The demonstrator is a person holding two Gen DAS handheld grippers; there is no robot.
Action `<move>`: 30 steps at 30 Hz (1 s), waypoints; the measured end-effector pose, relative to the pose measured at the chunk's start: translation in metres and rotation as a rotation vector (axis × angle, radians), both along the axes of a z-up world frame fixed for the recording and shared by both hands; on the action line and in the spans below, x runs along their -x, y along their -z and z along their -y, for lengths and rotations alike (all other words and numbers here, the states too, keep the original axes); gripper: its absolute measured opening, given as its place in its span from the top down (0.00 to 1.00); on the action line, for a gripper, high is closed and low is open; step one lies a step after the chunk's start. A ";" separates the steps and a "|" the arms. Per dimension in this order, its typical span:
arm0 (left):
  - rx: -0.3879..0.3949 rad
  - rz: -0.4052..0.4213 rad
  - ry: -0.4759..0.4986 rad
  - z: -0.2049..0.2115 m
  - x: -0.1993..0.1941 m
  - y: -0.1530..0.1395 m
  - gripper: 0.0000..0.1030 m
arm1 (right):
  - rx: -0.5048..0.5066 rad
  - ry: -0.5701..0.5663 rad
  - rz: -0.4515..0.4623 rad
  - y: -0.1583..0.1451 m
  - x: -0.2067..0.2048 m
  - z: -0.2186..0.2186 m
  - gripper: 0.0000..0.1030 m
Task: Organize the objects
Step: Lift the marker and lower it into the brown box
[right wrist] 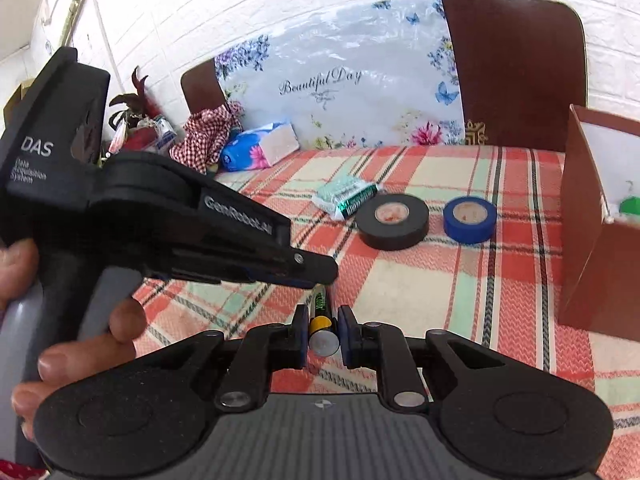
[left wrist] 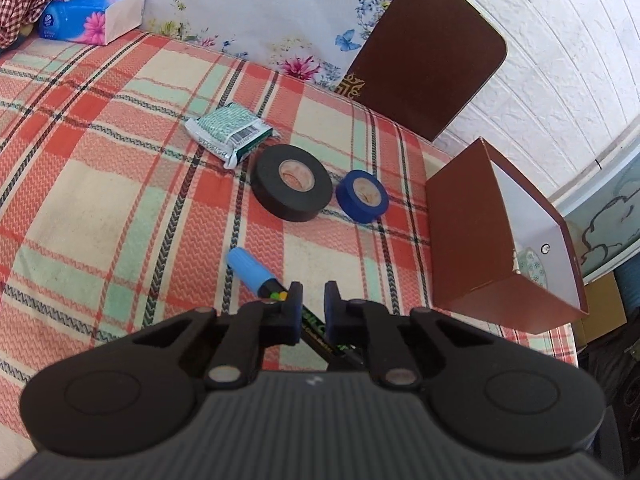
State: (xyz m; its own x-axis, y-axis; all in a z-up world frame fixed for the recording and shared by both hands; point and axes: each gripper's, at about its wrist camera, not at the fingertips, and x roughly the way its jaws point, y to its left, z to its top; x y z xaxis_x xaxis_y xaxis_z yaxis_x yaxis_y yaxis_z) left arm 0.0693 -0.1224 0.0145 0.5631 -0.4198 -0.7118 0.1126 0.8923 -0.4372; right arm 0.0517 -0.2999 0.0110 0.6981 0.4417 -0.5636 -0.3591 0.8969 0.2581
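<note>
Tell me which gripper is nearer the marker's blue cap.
Left. The left gripper is shut on the marker barrel just behind the blue cap. The right gripper clamps the opposite end, farthest from the cap.

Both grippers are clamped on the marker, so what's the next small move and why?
Probably pull the two ends apart to uncap it, or otherwise carry it to the brown box: the left gripper and right gripper each pinch the marker, blue cap on.
</note>
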 end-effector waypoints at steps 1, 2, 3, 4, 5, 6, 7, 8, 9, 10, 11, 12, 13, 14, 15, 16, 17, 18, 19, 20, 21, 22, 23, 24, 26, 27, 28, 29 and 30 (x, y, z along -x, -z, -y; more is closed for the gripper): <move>-0.005 0.005 0.001 0.001 0.001 -0.001 0.87 | -0.002 -0.006 0.012 -0.002 0.001 -0.001 0.84; -0.007 0.007 0.000 0.002 0.002 -0.003 0.87 | -0.005 -0.012 0.020 -0.003 0.002 -0.001 0.84; -0.007 0.004 -0.002 0.003 0.002 -0.003 0.80 | -0.007 -0.014 0.026 -0.005 0.003 -0.001 0.84; -0.002 -0.001 -0.007 0.004 0.002 -0.004 0.65 | -0.009 -0.014 0.029 -0.005 0.003 -0.002 0.84; 0.006 0.000 -0.013 0.005 0.003 -0.005 0.62 | -0.013 -0.012 0.031 -0.005 0.004 -0.001 0.84; 0.011 0.003 -0.012 0.007 0.003 -0.006 0.65 | -0.018 -0.009 0.031 -0.005 0.005 0.001 0.84; 0.015 0.006 -0.003 0.009 0.003 -0.007 0.82 | -0.026 -0.003 0.030 -0.006 0.006 0.002 0.84; 0.021 0.006 0.012 0.014 0.003 -0.009 0.93 | -0.034 0.003 0.033 -0.006 0.008 0.003 0.84; 0.029 0.006 0.026 0.018 0.002 -0.012 0.98 | -0.037 0.011 0.043 -0.007 0.010 0.005 0.84; 0.032 0.018 0.035 0.024 0.002 -0.016 0.98 | -0.038 0.024 0.056 -0.008 0.013 0.007 0.84; 0.031 0.036 0.051 0.030 0.002 -0.023 0.98 | -0.039 0.036 0.074 -0.010 0.015 0.011 0.84; 0.032 0.058 0.070 0.038 0.002 -0.030 0.98 | -0.038 0.054 0.094 -0.013 0.017 0.015 0.84; 0.033 0.082 0.090 0.047 0.002 -0.039 0.98 | -0.038 0.075 0.118 -0.016 0.019 0.021 0.84; 0.033 0.109 0.111 0.057 0.002 -0.049 0.98 | -0.039 0.096 0.140 -0.020 0.020 0.027 0.84; 0.031 0.137 0.130 0.066 0.002 -0.057 0.98 | -0.041 0.120 0.164 -0.025 0.020 0.035 0.84; 0.030 0.161 0.147 0.075 0.001 -0.066 0.98 | -0.045 0.146 0.189 -0.030 0.021 0.043 0.84; 0.032 0.183 0.163 0.083 0.000 -0.074 0.98 | -0.047 0.171 0.214 -0.034 0.022 0.052 0.84; 0.036 0.203 0.174 0.090 -0.001 -0.082 0.96 | -0.046 0.197 0.240 -0.039 0.022 0.063 0.84; 0.039 0.225 0.179 0.095 -0.002 -0.089 0.95 | -0.045 0.223 0.258 -0.043 0.022 0.073 0.84; 0.040 0.243 0.183 0.100 -0.003 -0.094 0.91 | -0.051 0.239 0.262 -0.047 0.022 0.082 0.84; 0.041 0.247 0.184 0.103 -0.003 -0.098 0.76 | -0.067 0.247 0.256 -0.049 0.021 0.092 0.84; 0.044 0.244 0.184 0.105 -0.004 -0.098 0.58 | -0.082 0.249 0.252 -0.051 0.022 0.099 0.84; 0.038 0.244 0.188 0.107 -0.003 -0.097 0.54 | -0.088 0.246 0.254 -0.051 0.026 0.105 0.84; 0.019 0.241 0.196 0.108 -0.001 -0.094 0.53 | -0.080 0.240 0.255 -0.050 0.030 0.109 0.84; -0.034 0.206 0.223 0.110 0.005 -0.079 0.53 | -0.056 0.210 0.225 -0.038 0.043 0.113 0.84; -0.057 0.175 0.234 0.110 0.008 -0.069 0.53 | -0.047 0.192 0.197 -0.028 0.051 0.115 0.84; -0.076 0.139 0.245 0.110 0.011 -0.058 0.53 | -0.031 0.176 0.181 -0.017 0.062 0.118 0.83; -0.091 0.105 0.262 0.110 0.015 -0.046 0.53 | 0.000 0.161 0.170 -0.008 0.073 0.117 0.80; -0.106 0.073 0.278 0.111 0.020 -0.035 0.53 | 0.041 0.142 0.154 0.000 0.085 0.116 0.75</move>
